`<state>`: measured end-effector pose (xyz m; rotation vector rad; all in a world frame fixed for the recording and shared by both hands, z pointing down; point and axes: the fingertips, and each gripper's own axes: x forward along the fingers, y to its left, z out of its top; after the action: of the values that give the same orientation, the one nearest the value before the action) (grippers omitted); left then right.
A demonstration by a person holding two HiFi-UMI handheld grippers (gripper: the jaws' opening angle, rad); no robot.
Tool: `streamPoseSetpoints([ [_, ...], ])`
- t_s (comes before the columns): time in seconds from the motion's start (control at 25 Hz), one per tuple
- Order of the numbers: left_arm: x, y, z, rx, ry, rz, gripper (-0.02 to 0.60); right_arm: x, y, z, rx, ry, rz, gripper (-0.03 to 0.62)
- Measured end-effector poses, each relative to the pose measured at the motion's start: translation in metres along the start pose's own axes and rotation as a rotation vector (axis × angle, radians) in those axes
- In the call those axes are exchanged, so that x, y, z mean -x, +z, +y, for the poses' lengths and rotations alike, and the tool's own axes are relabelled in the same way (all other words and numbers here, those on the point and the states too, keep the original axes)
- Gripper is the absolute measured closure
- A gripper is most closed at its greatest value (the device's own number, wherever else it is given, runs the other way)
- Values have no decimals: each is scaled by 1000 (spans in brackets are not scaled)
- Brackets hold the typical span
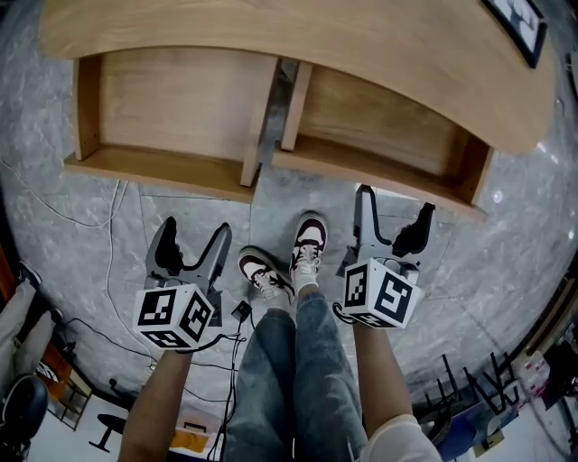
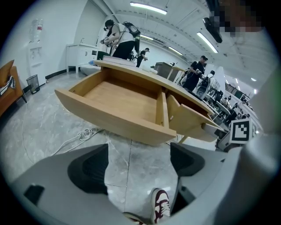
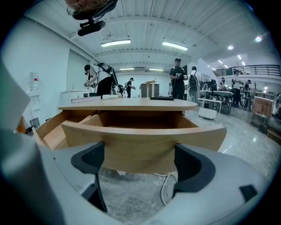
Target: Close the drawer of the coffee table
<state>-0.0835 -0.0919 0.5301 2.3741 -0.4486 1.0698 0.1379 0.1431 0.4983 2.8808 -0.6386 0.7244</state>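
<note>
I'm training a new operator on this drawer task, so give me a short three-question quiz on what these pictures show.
1. True or false: the left drawer and the right drawer of the coffee table both stand pulled out.
2. The right tongs are: A) shut on a drawer front; B) open with nothing gripped, facing the right drawer; C) holding a cup.
3. Fill in: on the floor, between the left tongs and the right tongs, stand the person's ____.
Key: 1 true; 2 B; 3 shoes.
</note>
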Motion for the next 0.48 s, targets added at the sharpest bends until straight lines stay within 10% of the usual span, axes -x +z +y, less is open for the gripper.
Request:
streamPoseSetpoints([
  [0.48,-2,5,4,34,20,-6,143,-24,12,0,-1,-5,13,89],
])
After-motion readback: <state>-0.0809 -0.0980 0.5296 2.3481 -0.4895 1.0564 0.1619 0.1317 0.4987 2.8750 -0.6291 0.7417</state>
